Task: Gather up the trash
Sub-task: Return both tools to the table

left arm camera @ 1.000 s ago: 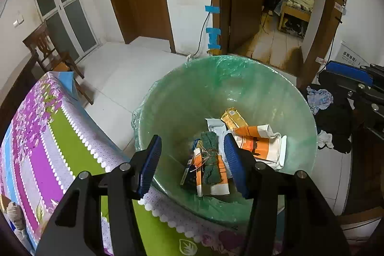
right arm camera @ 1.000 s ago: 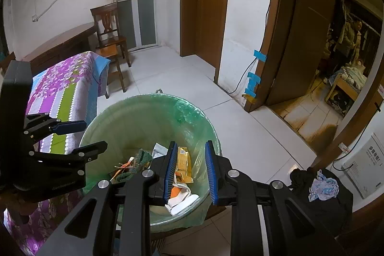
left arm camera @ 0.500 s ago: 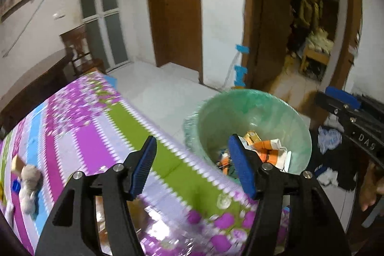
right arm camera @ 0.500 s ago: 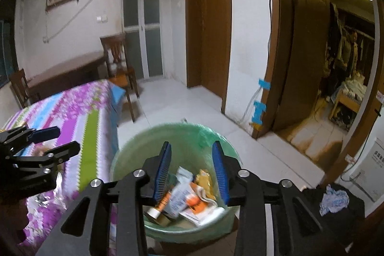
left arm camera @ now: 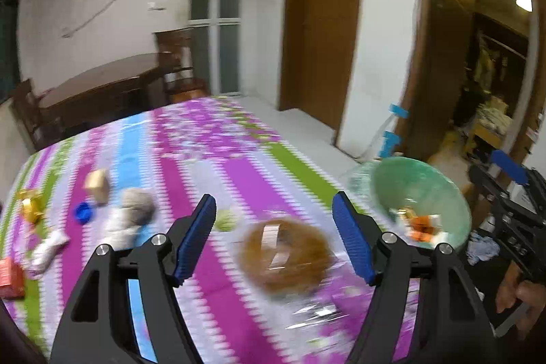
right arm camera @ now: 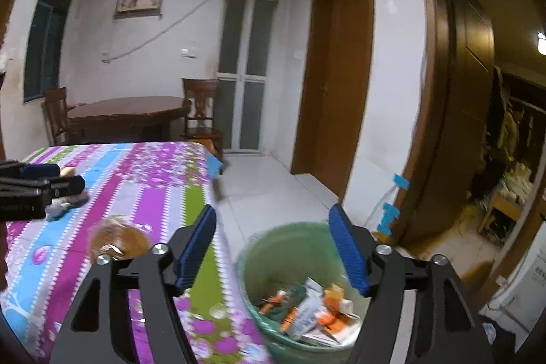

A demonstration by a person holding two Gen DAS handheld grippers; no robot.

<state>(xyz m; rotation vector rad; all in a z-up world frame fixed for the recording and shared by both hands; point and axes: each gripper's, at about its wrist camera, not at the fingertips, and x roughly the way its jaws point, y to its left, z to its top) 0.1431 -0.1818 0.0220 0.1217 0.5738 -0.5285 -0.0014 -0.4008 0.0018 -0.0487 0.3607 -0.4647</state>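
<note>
A green-lined trash bin [left arm camera: 419, 193] [right arm camera: 273, 258] stands on the floor at the table's right end, with cartons and wrappers [right arm camera: 314, 309] inside. My left gripper [left arm camera: 274, 236] is open and empty above the striped tablecloth [left arm camera: 211, 166], over a brown round item in clear wrap [left arm camera: 285, 253] [right arm camera: 117, 239]. Blurred litter lies left: a small green lump [left arm camera: 226, 220], a grey-white bundle [left arm camera: 128, 215], a blue cap [left arm camera: 83, 212], a tan piece [left arm camera: 97, 181]. My right gripper [right arm camera: 273, 244] is open and empty, above the bin's near-left rim.
A dark wooden table [right arm camera: 126, 113] with chairs [right arm camera: 201, 111] stands at the back wall. Brown doors [right arm camera: 336, 84] and an open doorway [right arm camera: 512, 142] are right. White tiled floor [right arm camera: 273, 186] lies beyond the bin. A red box [left arm camera: 10, 275] sits at the table's left edge.
Both grippers have pulled back and swung left from over the bin. The left now faces the tabletop litter; the right's jaws have opened wider.
</note>
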